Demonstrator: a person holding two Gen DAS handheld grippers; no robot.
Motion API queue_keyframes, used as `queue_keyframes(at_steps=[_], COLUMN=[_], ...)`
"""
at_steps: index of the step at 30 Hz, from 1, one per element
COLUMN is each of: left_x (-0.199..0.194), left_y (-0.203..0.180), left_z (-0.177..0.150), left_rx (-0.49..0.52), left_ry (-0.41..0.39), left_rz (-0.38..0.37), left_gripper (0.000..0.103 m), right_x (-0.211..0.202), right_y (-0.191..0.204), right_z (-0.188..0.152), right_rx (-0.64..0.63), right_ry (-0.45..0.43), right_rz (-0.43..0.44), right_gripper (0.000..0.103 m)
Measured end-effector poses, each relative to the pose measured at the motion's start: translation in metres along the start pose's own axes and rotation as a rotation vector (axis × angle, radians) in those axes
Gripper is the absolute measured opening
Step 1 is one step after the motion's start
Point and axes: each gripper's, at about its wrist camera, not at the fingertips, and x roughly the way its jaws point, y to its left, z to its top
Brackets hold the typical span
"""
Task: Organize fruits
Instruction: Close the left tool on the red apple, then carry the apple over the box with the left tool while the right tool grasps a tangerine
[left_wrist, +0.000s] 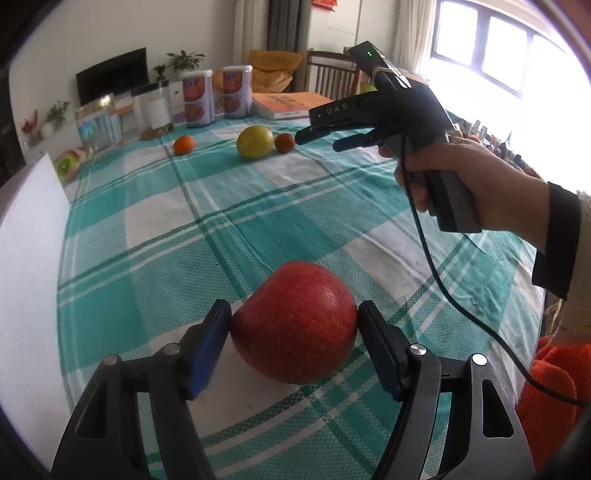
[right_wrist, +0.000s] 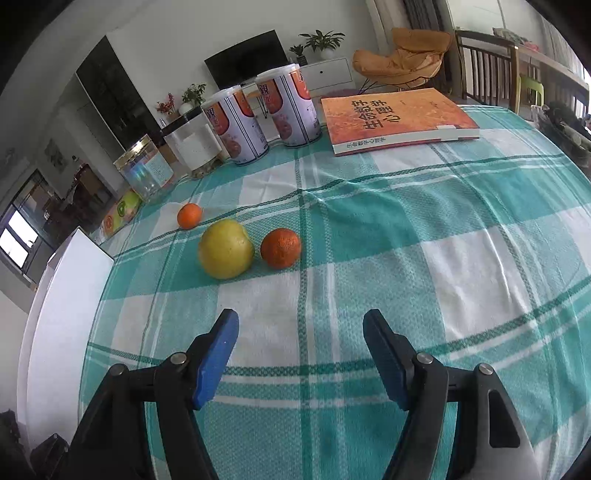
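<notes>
My left gripper (left_wrist: 294, 325) is shut on a red apple (left_wrist: 295, 321), both blue pads touching its sides, just above the checked tablecloth. My right gripper (right_wrist: 301, 328) is open and empty above the cloth; it also shows in the left wrist view (left_wrist: 317, 140), held up in a hand, fingers apart. Ahead of it lie a yellow-green apple (right_wrist: 226, 248), a dark orange (right_wrist: 280, 247) beside it, and a small tangerine (right_wrist: 189, 216) farther back. These also show in the left wrist view: the yellow-green apple (left_wrist: 255, 141), the dark orange (left_wrist: 284, 142), the tangerine (left_wrist: 183, 144).
Two tall printed cans (right_wrist: 288, 107), a white jar (right_wrist: 194, 146), a clear jar (right_wrist: 146, 171) and an orange book (right_wrist: 395, 118) line the table's far side. A white box (right_wrist: 62, 295) stands at the left edge. A fruit-printed packet (left_wrist: 68, 164) lies far left.
</notes>
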Motion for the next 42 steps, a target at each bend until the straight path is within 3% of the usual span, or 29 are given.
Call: queue_keyframes(at_steps=[3, 5, 7, 11, 16, 22, 25, 28, 32, 34, 37, 40, 42], left_x=[0.006, 0.01, 0.012, 0.01, -0.016, -0.091, -0.145, -0.197, -0.233, -0.227, -0.201, -0.17, -0.157], left_y=[0.002, 0.0, -0.004, 0.005, 0.019, 0.018, 0.035, 0.07, 0.132, 0.168, 0.212, 0.232, 0.241], left_z=[0.001, 0.001, 0.0, 0.0, -0.006, -0.014, -0.018, -0.027, -0.048, -0.06, -0.077, -0.086, -0.09], left_rx=[-0.005, 0.008, 0.028, -0.038, -0.172, -0.256, -0.319, -0.385, -0.484, -0.552, -0.639, -0.68, -0.737], left_ry=[0.01, 0.009, -0.006, -0.018, -0.046, -0.098, -0.145, -0.214, -0.245, -0.198, -0.104, 0.02, 0.096], left_rz=[-0.028, -0.034, -0.028, -0.058, -0.146, -0.266, -0.298, -0.23, -0.014, 0.068, 0.143, 0.174, 0.148], left_gripper=[0.075, 0.075, 0.074, 0.073, 0.072, 0.072, 0.072, 0.073, 0.073, 0.073, 0.073, 0.073, 0.073], right_x=[0.025, 0.039, 0.042, 0.025, -0.036, -0.1, -0.119, -0.135, -0.143, -0.141, -0.132, -0.121, -0.114], right_y=[0.006, 0.003, 0.0, -0.004, -0.006, 0.031, 0.08, 0.153, 0.265, 0.317, 0.378, 0.414, 0.426], right_z=[0.02, 0.026, 0.03, 0.018, -0.041, -0.123, -0.143, -0.151, -0.163, -0.173, -0.197, -0.224, -0.237], right_rx=[-0.029, -0.021, -0.008, 0.053, 0.151, 0.218, 0.193, 0.075, -0.117, -0.24, -0.433, -0.593, -0.648], right_ry=[0.009, 0.038, 0.037, 0.021, -0.026, -0.015, 0.011, 0.039, 0.1, 0.133, 0.172, 0.201, 0.209], right_rz=[-0.008, -0.001, 0.047, 0.104, 0.23, 0.333, 0.405, 0.484, 0.6, 0.612, 0.557, 0.458, 0.398], right_gripper=[0.068, 0.057, 0.031, 0.029, 0.029, 0.029, 0.029, 0.029, 0.029, 0.029, 0.03, 0.03, 0.031])
